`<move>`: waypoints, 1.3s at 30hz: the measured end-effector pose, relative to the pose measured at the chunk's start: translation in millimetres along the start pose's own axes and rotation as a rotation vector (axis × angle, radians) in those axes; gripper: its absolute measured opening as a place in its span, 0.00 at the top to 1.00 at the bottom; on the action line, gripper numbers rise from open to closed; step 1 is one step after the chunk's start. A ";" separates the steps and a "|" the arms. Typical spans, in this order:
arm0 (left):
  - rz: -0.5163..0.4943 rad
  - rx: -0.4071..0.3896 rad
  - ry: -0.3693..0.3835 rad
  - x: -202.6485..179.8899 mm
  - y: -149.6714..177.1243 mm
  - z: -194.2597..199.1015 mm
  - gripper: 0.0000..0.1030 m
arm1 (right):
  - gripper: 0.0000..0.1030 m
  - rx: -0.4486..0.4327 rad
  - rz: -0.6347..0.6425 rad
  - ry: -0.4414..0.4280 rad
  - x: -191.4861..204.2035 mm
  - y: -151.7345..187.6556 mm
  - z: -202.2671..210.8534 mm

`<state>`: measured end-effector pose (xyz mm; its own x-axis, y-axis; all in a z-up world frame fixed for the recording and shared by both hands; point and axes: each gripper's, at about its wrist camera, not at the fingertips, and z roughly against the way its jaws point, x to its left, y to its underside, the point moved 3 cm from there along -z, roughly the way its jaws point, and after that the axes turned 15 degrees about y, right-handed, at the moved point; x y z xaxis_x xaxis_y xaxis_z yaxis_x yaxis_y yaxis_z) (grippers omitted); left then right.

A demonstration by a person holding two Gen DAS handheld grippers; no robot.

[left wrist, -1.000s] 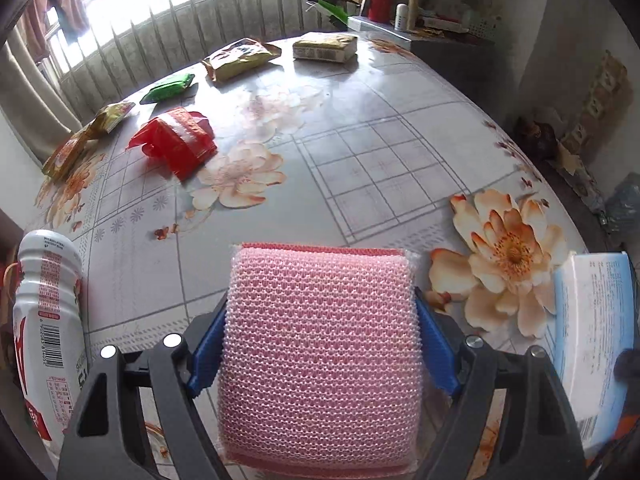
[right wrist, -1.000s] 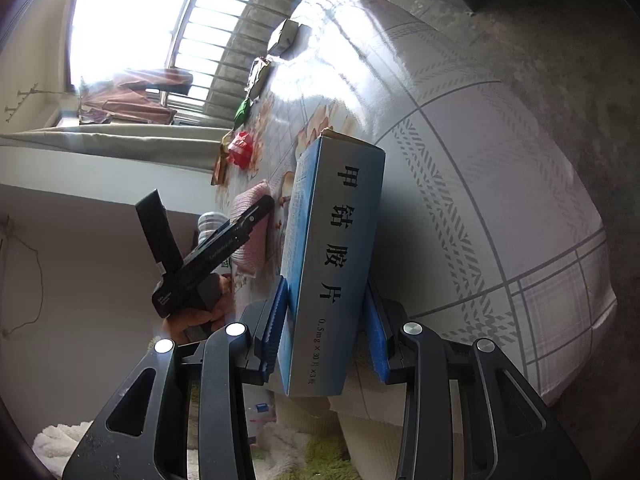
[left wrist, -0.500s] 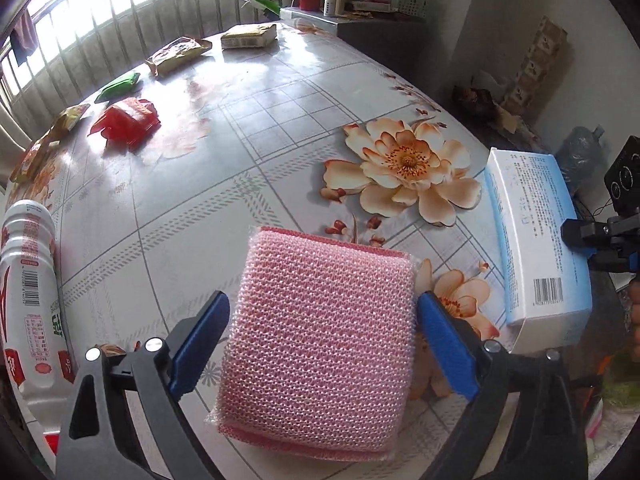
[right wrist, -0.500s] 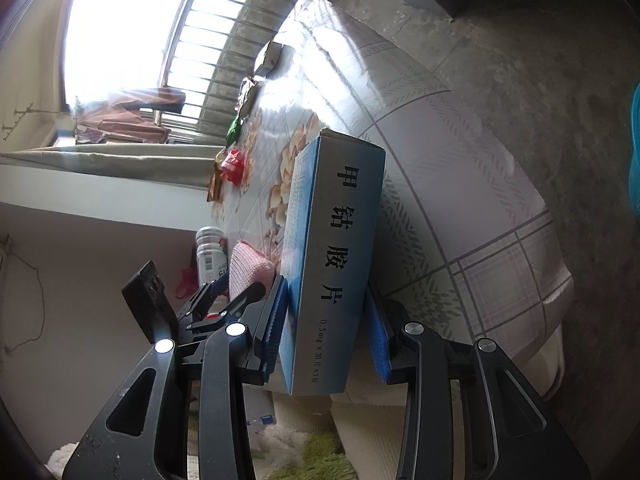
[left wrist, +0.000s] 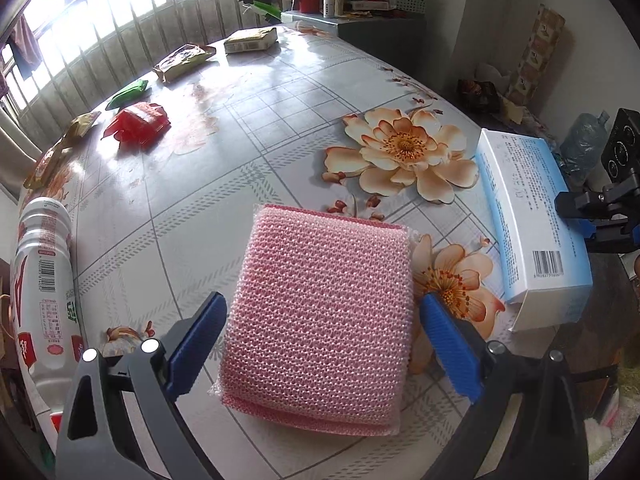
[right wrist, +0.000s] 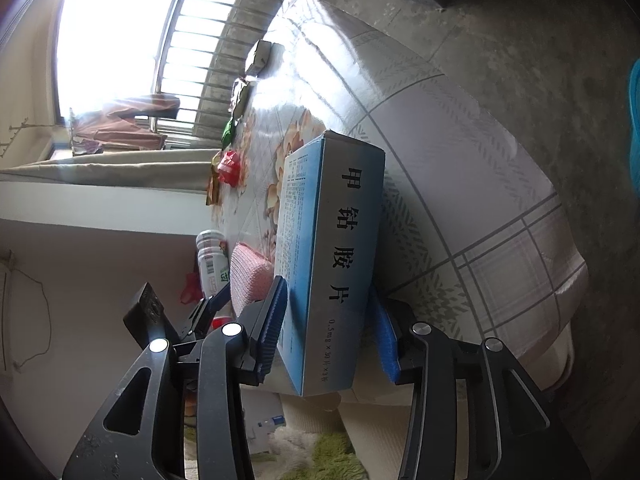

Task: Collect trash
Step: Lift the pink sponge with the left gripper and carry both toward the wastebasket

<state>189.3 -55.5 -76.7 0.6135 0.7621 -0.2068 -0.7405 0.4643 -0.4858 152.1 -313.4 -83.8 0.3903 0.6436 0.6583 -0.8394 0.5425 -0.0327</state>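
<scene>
While the left gripper point(left wrist: 320, 344) tilts steeply down at the worktop point(left wrist: 248, 152), its jaws stand wide apart, clear of the pink scouring sponge point(left wrist: 320, 320) lying between them. Angled lower, the right gripper point(right wrist: 328, 328) is opening around the blue medicine box point(right wrist: 332, 256) at the worktop's edge.

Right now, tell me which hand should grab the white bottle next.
Left. The left gripper has open jaws beside the pink sponge, with the white bottle close by. The right gripper's opening jaws flank the blue box.
</scene>
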 end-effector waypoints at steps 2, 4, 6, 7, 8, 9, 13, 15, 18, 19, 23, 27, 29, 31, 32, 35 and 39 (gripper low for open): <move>-0.008 -0.008 -0.015 -2.1 0.4 0.2 0.09 | 0.62 -0.003 -0.001 0.004 0.5 0.0 -0.6; -0.017 -0.002 -0.034 -4.3 1.2 -1.7 0.14 | 0.62 -0.005 -0.004 0.004 0.9 0.2 -1.4; -0.016 0.003 -0.054 -4.4 1.0 -4.2 0.16 | 0.63 -0.007 -0.006 0.004 1.1 0.8 -2.0; -0.014 0.004 -0.058 -4.5 1.1 -4.8 0.16 | 0.64 -0.008 -0.008 0.004 0.8 1.0 -2.3; -0.013 0.001 -0.061 -5.0 1.4 -4.7 0.17 | 0.65 -0.009 -0.010 0.003 0.3 1.4 -2.4; -0.014 0.001 -0.064 -5.7 1.5 -4.7 0.17 | 0.65 -0.012 -0.011 0.002 0.5 1.9 -2.2; -0.018 -0.001 -0.075 -6.9 1.5 -4.5 0.19 | 0.66 -0.021 -0.010 -0.007 2.0 2.9 -1.9; -0.016 -0.005 -0.074 -7.1 1.9 -3.6 0.20 | 0.67 -0.021 -0.011 -0.017 2.1 3.4 -2.1; -0.015 -0.010 -0.073 -8.1 2.8 -2.2 0.21 | 0.68 -0.022 -0.012 -0.027 0.9 3.9 -1.7; -0.016 -0.012 -0.073 -8.4 3.1 -1.6 0.21 | 0.68 -0.021 -0.014 -0.031 0.7 4.2 -1.7; -0.015 -0.023 -0.080 -8.7 3.8 1.7 0.21 | 0.69 -0.023 -0.012 -0.042 1.2 4.9 -0.7; -0.015 -0.035 -0.085 -9.7 3.5 6.0 0.21 | 0.70 -0.030 -0.001 -0.047 5.3 4.9 0.5; -0.018 -0.040 -0.090 -10.1 2.9 7.5 0.21 | 0.70 -0.032 0.002 -0.047 7.5 4.6 0.6; -0.018 -0.044 -0.092 -10.9 2.9 9.4 0.22 | 0.70 -0.035 0.008 -0.045 9.1 4.7 0.6; -0.019 -0.046 -0.092 -11.0 2.6 10.0 0.22 | 0.70 -0.035 0.008 -0.047 10.8 4.4 -0.2; -0.021 -0.051 -0.095 -11.4 1.8 11.6 0.22 | 0.71 -0.036 0.009 -0.059 12.4 4.6 -0.2; -0.022 -0.054 -0.093 -12.3 1.2 12.2 0.22 | 0.71 -0.042 0.009 -0.062 14.0 3.0 -1.7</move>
<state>177.6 -58.8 -64.4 0.5991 0.7920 -0.1172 -0.7100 0.4579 -0.5350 155.7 -301.9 -76.0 0.3575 0.6142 0.7035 -0.8258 0.5598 -0.0691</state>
